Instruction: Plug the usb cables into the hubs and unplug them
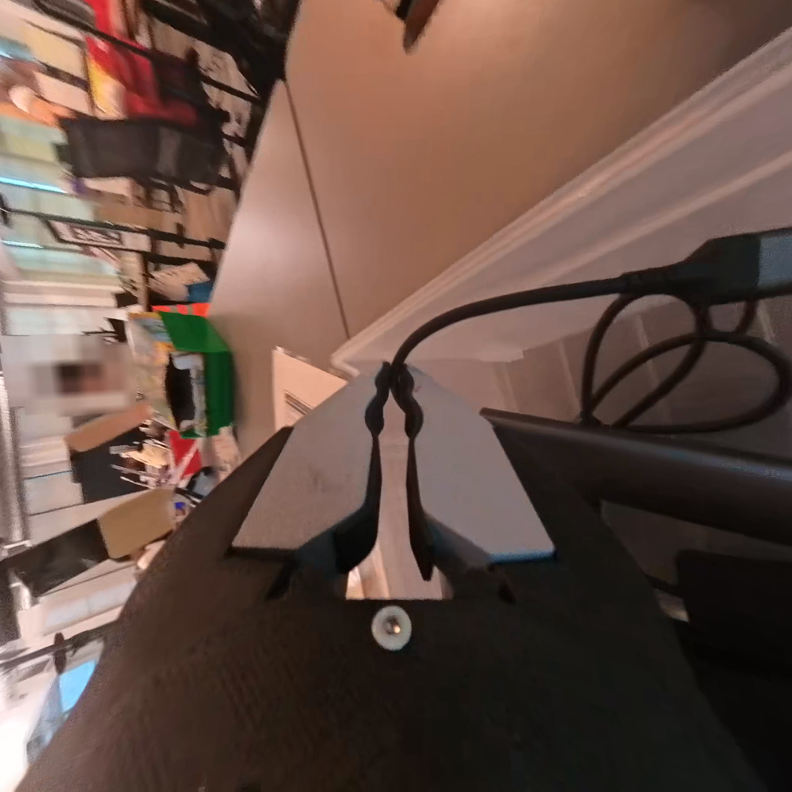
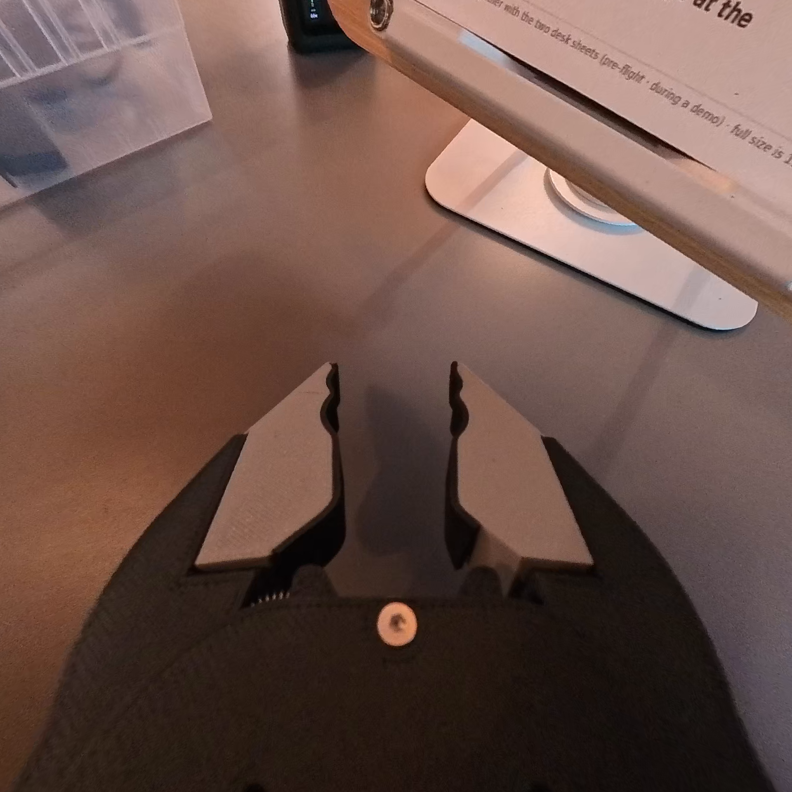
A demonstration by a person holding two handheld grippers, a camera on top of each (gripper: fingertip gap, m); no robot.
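In the left wrist view my left gripper [image 1: 393,372] is shut on a thin black usb cable [image 1: 493,306], pinched at the very fingertips. The cable arcs up and to the right to a black plug [image 1: 724,268] that joins a grey piece [image 1: 778,257] at the frame's right edge. More black cable lies in loops [image 1: 685,377] behind it. In the right wrist view my right gripper [image 2: 394,377] is open and empty, just above the brown-grey table [image 2: 214,278]. No cable or hub shows in that view.
A white translucent container [image 1: 557,223] stands behind the cable, and a dark flat object [image 1: 643,463] lies at the right. In the right wrist view a monitor's white foot [image 2: 621,265] stands ahead right, a translucent box [image 2: 85,85] at the far left, a small black device [image 2: 317,25] at the top. Some 45 cm of space lies between my two pairs of fingers. The right tips stand about 15 cm off the monitor's white foot [image 2: 621,265].
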